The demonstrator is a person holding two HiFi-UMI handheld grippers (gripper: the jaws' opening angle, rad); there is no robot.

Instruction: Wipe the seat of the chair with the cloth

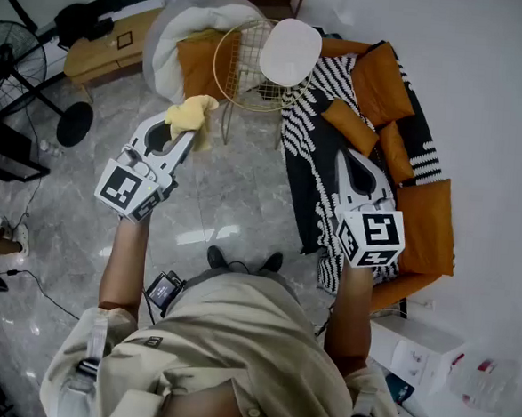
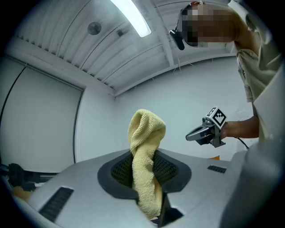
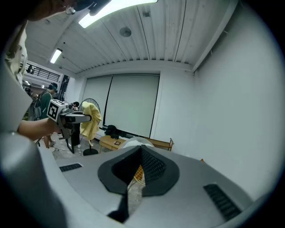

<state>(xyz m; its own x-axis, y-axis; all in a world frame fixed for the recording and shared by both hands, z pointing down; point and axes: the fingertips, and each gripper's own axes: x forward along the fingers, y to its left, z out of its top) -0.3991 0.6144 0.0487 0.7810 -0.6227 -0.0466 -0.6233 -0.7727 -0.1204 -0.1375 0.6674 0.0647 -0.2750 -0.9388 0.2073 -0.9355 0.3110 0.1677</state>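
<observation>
The cloth (image 1: 193,115) is a small yellow terry towel, pinched at its middle in the closed jaws of the left gripper (image 1: 180,135). It is carried in the air above the floor (image 1: 235,192), with one fold standing up past the jaw tips and the rest drooping below. It looks light, limp and a little grippy, so it will probably drag rather than slide. It may also bunch under the jaws unless a loose flap is pressed flat, and holding it by the bunched middle as now seems secure enough. The seat (image 1: 291,52) is a white rounded pad lying ahead and to the right of the cloth, apart from it, on a gold wire chair (image 1: 238,68). The open wire rim just beside the pad could snag the terry loops, so strokes are best kept inside the pad's edge. The right gripper (image 1: 356,170) has its jaws drawn together on nothing and hangs over the striped throw (image 1: 315,136) of the orange sofa (image 1: 420,223). The sofa crowds the chair's right side. The bare floor to the near left gives the freest approach.
</observation>
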